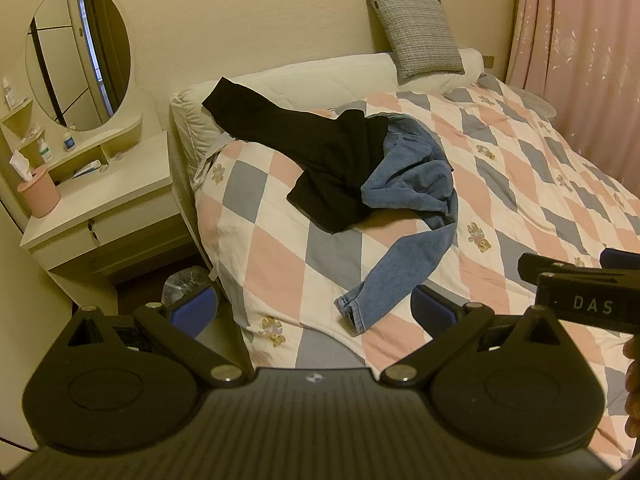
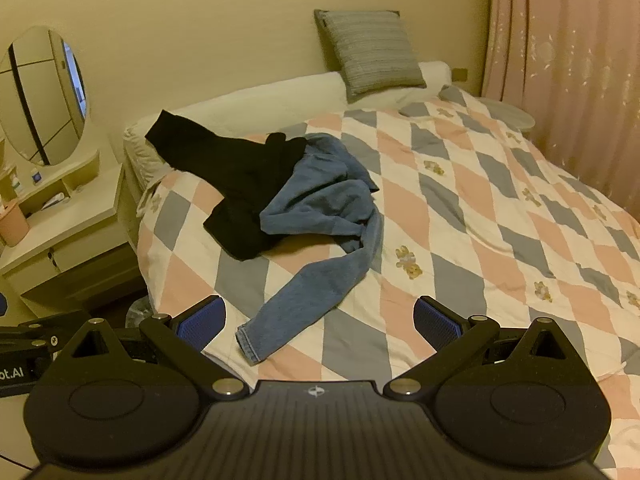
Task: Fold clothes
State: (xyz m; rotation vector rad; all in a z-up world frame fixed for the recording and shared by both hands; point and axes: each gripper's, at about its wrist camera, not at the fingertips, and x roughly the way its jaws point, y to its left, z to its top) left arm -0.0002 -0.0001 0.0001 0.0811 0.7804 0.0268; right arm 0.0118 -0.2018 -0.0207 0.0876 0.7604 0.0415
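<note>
Crumpled blue jeans (image 1: 412, 192) (image 2: 320, 208) lie on the checked quilt (image 1: 520, 168) (image 2: 480, 200), one leg stretching toward the near bed edge. A black garment (image 1: 320, 156) (image 2: 236, 184) partly overlaps the jeans and reaches up over the white headboard cushion. My left gripper (image 1: 314, 312) hovers open above the near edge, the jeans' cuff between and beyond its blue pads. My right gripper (image 2: 320, 322) is also open, nothing held, with the cuff just left of its middle. The right gripper's body shows at the right edge of the left wrist view.
A grey pillow (image 1: 418, 32) (image 2: 370, 54) leans on the wall at the head of the bed. Left of the bed stands a white dressing table (image 1: 100, 184) (image 2: 60, 224) with an oval mirror, a pink tissue box and bottles. Pink curtains (image 1: 580, 60) (image 2: 560, 60) hang on the right.
</note>
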